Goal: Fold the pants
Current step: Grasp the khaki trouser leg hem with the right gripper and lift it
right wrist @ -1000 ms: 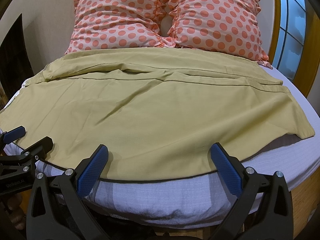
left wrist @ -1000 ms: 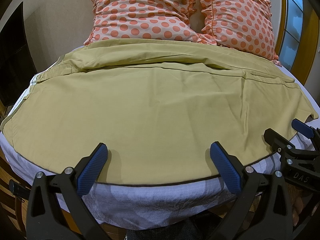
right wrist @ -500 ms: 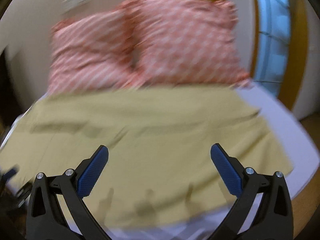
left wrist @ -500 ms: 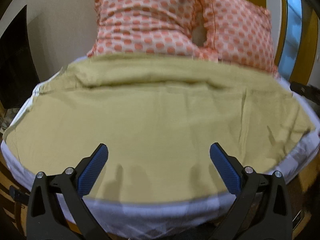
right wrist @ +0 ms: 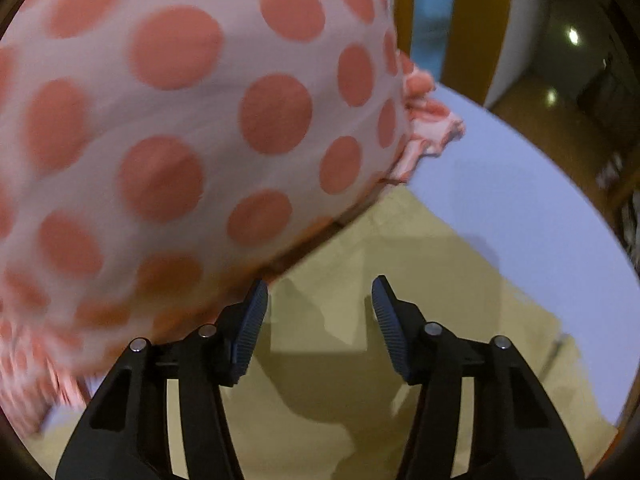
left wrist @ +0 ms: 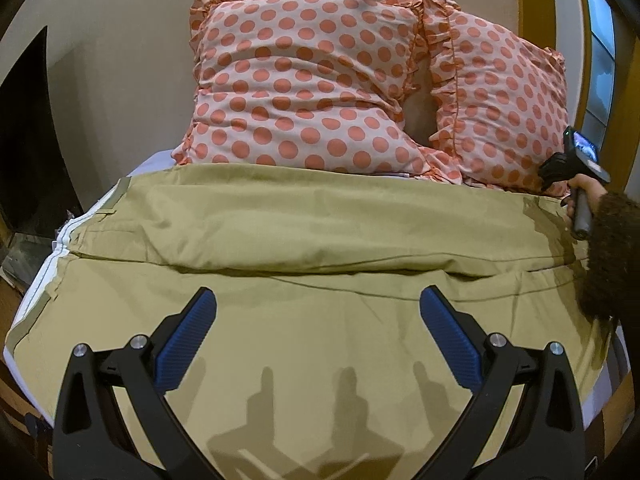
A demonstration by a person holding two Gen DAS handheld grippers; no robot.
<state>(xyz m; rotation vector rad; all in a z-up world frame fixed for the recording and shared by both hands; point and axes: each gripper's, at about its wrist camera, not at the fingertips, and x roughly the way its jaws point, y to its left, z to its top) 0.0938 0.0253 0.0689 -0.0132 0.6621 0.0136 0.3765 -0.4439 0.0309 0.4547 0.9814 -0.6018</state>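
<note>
R tongs (right wrist: 318,322) have shot fwd in the last sec: a sec ago they sat at the near edge of the bed beside the L ones, now they're at the far right corner of the pants (left wrist: 320,280), tight against the polka-dot pillow (right wrist: 168,132). Their jaws have also narrowed from wide to roughly half open, nothing between them yet; olive cloth lies just below the tips. L tongs (left wrist: 316,340) have moved in too, from the bed edge to over the middle of the cloth, jaws wide, empty.

Pants lie spread flat across the bed (right wrist: 540,200), one long panel near, a second ridge of cloth behind it up against the pillows. No fold made so far.

Meaning, imo: reach phase over, grab phase starting. R side is lining up on the far corner/hem, prob to pull it back toward the near edge; pillow overhang may get in the way of a clean pinch.

Pose: in the L view the right hand (left wrist: 578,196) grips its handle, upright, fuzzy dark sleeve (left wrist: 608,256) stretched out over the cloth at far right. R tongs point down and fwd at the corner. L tongs point level-ish, low over the cloth, shadows right beneath.
</note>
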